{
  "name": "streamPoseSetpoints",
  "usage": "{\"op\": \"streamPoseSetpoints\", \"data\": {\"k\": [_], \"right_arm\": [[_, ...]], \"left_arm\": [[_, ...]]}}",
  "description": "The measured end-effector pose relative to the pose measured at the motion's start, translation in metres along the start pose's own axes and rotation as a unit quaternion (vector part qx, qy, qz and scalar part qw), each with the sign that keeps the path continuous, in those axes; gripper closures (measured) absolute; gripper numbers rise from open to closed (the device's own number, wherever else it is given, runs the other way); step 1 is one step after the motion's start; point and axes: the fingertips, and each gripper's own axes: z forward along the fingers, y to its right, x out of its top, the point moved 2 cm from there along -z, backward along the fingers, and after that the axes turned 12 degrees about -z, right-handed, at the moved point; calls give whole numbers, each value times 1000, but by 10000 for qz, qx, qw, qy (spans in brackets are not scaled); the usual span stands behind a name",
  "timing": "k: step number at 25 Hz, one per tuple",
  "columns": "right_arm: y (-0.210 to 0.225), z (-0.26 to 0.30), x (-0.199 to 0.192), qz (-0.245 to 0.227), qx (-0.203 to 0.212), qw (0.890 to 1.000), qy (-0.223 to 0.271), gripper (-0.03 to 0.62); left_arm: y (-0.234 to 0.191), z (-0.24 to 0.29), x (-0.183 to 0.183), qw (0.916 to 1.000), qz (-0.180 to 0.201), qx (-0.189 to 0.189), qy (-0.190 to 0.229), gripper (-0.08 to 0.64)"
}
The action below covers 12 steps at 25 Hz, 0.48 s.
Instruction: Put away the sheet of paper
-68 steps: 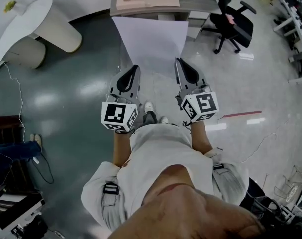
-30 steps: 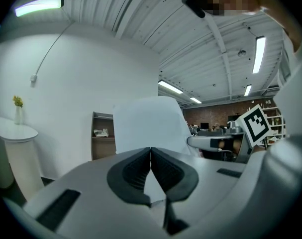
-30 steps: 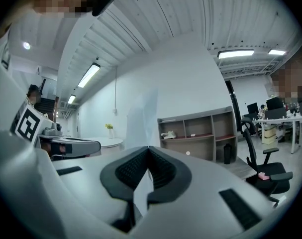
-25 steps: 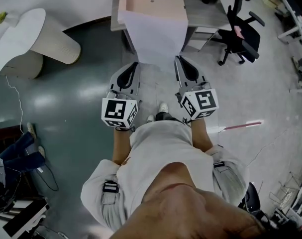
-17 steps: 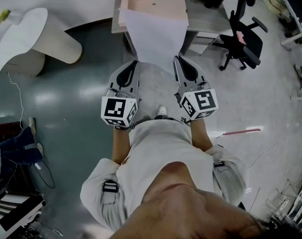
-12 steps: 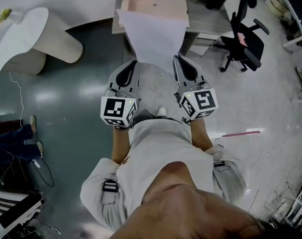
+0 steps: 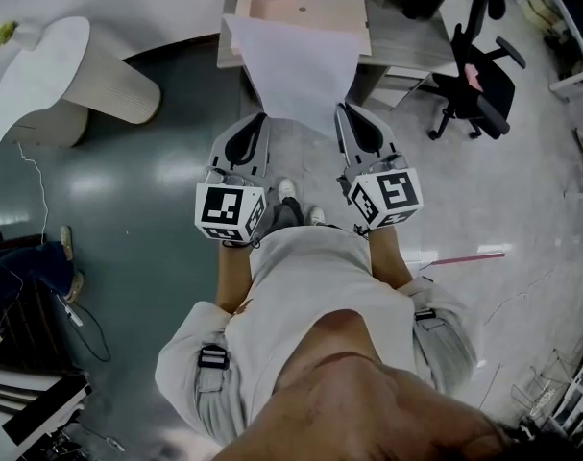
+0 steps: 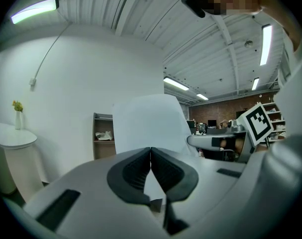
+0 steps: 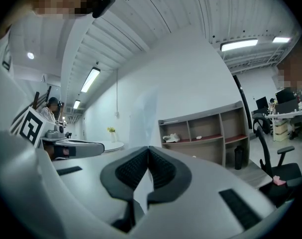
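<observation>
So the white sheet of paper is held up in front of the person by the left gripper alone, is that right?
Not alone. The right gripper holds the sheet of paper too: the right gripper view shows its jaws shut on the sheet's edge, like the left gripper.

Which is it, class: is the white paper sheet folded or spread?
Spread: the white paper sheet stretches unfolded between left gripper and right gripper.
</observation>
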Motion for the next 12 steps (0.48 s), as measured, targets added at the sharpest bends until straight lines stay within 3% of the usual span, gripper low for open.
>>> {"op": "streamPoseSetpoints", "data": {"k": [12], "right_arm": [[15, 75, 2, -86, -294, 9995, -126, 574]], "left_arm": [[-62, 58, 24, 9996, 1, -281, -2, 538]]}}
